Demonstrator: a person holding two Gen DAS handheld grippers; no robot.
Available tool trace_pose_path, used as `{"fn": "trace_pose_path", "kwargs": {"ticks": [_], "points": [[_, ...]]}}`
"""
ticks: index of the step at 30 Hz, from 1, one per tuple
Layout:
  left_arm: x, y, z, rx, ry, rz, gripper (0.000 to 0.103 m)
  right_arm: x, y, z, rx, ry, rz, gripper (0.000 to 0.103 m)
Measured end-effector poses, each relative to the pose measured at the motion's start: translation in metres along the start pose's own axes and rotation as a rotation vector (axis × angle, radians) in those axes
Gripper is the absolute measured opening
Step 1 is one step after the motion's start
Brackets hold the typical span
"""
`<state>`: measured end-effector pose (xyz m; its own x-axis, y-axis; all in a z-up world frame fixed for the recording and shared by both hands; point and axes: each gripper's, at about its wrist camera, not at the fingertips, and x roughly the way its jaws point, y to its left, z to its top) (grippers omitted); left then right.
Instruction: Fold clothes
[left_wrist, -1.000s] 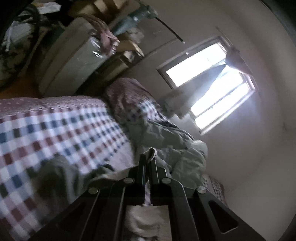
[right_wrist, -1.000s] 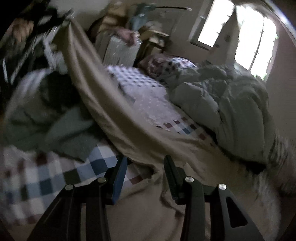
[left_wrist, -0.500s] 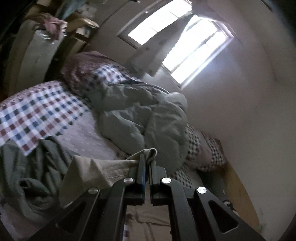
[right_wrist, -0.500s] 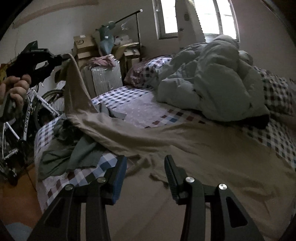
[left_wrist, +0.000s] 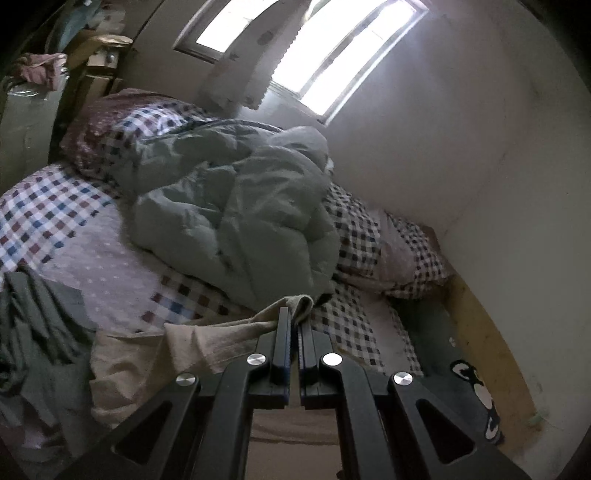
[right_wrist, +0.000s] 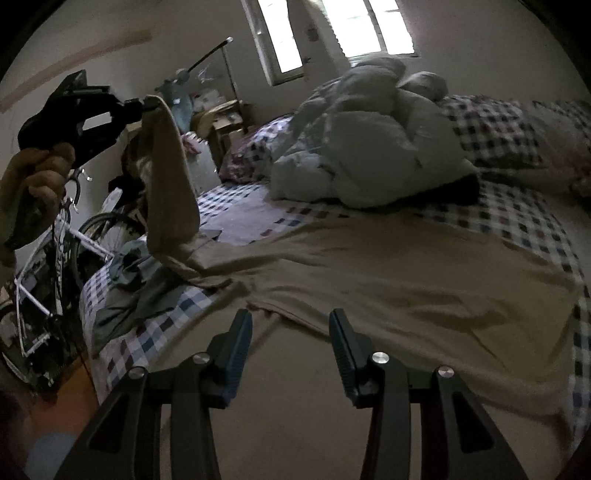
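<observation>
A large beige garment (right_wrist: 406, 280) lies spread over the checked bed. One end of it hangs in a long strip from my left gripper (right_wrist: 142, 105), which a hand (right_wrist: 37, 173) holds high at the left. In the left wrist view that gripper (left_wrist: 293, 314) is shut on the beige garment (left_wrist: 207, 343), with a fold of cloth poking out past its tips. My right gripper (right_wrist: 291, 328) stands open just above the garment's near edge, with no cloth pinched between its fingers. A grey-green garment (right_wrist: 147, 291) lies crumpled at the bed's left corner.
A pale green duvet (right_wrist: 369, 147) is heaped at the head of the bed beside checked pillows (right_wrist: 495, 129). A bicycle (right_wrist: 55, 258) leans by the bed's left side. Boxes and clutter (right_wrist: 218, 118) stand under the window (right_wrist: 280, 40). The wall (left_wrist: 480, 166) runs along the bed's far side.
The left gripper has swung across and upward with the beige cloth still in it, and its view has rolled. The right view has swept over the bed; the garment now lies flatter.
</observation>
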<state>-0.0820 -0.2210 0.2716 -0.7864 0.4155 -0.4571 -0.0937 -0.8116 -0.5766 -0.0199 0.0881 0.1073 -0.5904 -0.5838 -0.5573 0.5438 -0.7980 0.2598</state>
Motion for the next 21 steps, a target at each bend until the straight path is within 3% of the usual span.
{"fn": "trace_pose_path", "kwargs": {"ticks": [6, 13, 21], "points": [[0.052, -0.061, -0.015, 0.070, 0.069, -0.019, 0.001, -0.021, -0.045, -0.018, 0.110, -0.031, 0.019, 0.047], [0.131, -0.114, -0.064, 0.139, 0.224, 0.006, 0.001, -0.032, -0.083, -0.021, 0.177, -0.025, 0.029, 0.047], [0.181, -0.165, -0.113, 0.265, 0.373, 0.022, 0.001, -0.052, -0.096, -0.011, 0.196, -0.103, 0.097, 0.051]]}}
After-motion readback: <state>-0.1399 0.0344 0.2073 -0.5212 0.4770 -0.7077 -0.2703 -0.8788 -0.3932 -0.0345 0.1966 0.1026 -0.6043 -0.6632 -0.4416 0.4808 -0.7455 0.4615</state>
